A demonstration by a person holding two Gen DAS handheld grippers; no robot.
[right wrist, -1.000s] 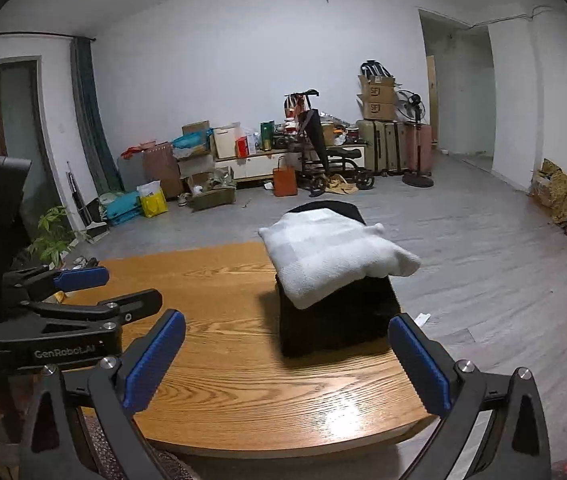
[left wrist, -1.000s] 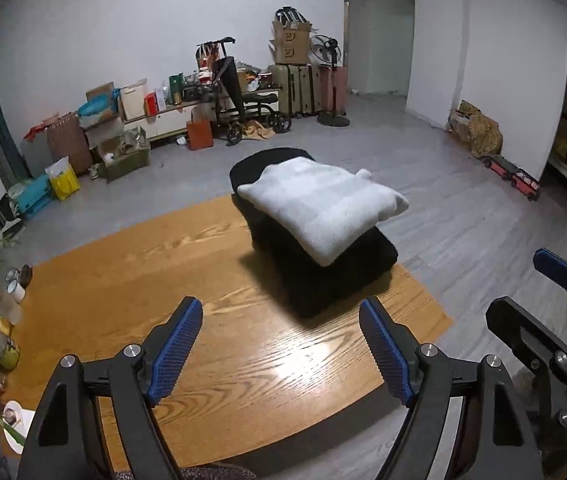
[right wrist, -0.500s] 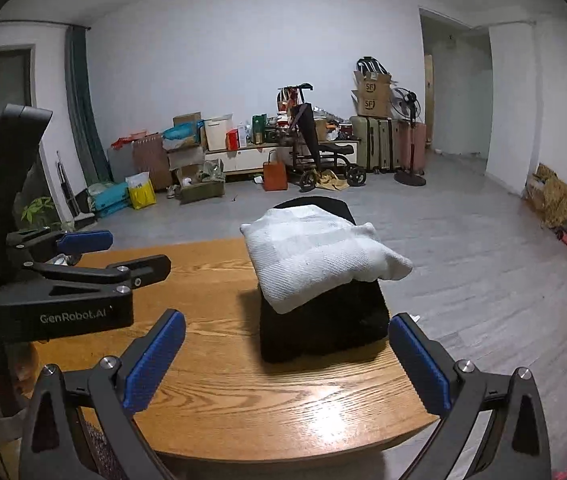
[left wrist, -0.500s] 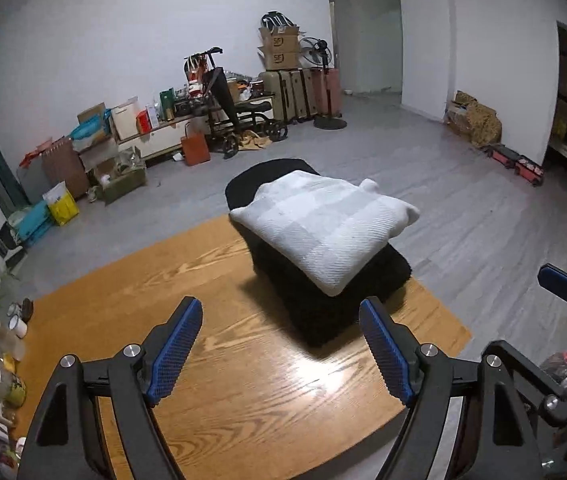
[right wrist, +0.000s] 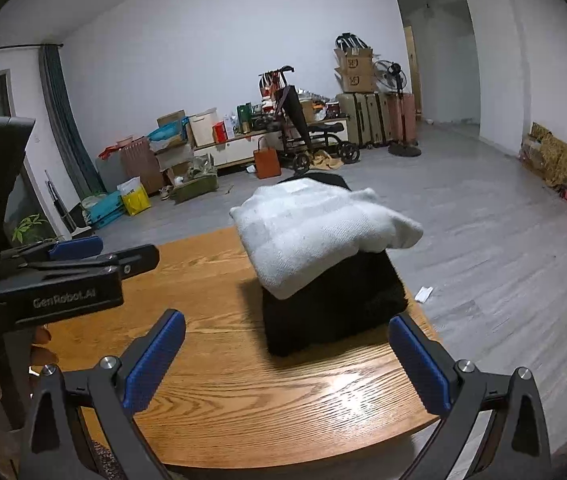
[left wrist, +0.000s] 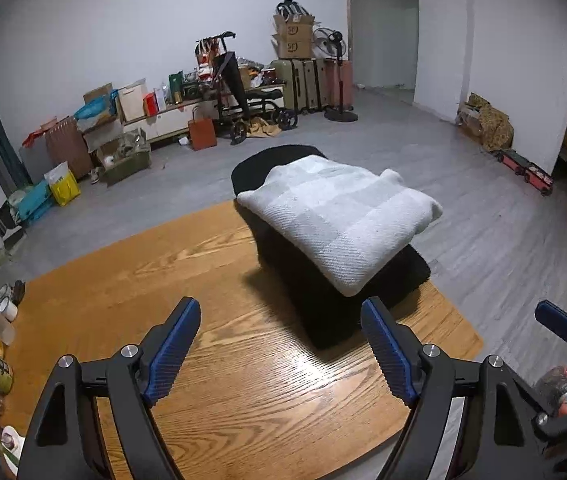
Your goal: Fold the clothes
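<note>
Claws: left claw and right claw released, empty; white knit folded atop black garment

The lower part of the black folded garment is being left unreadable, its folds lost in darkness, and its top is being covered by the white knitted garment. The near edge of the wooden table is being hidden behind the right gripper. In the left wrist view, the right gripper is being cut off by the right border. The labels on the cardboard boxes are being rendered too small to be read.
</note>
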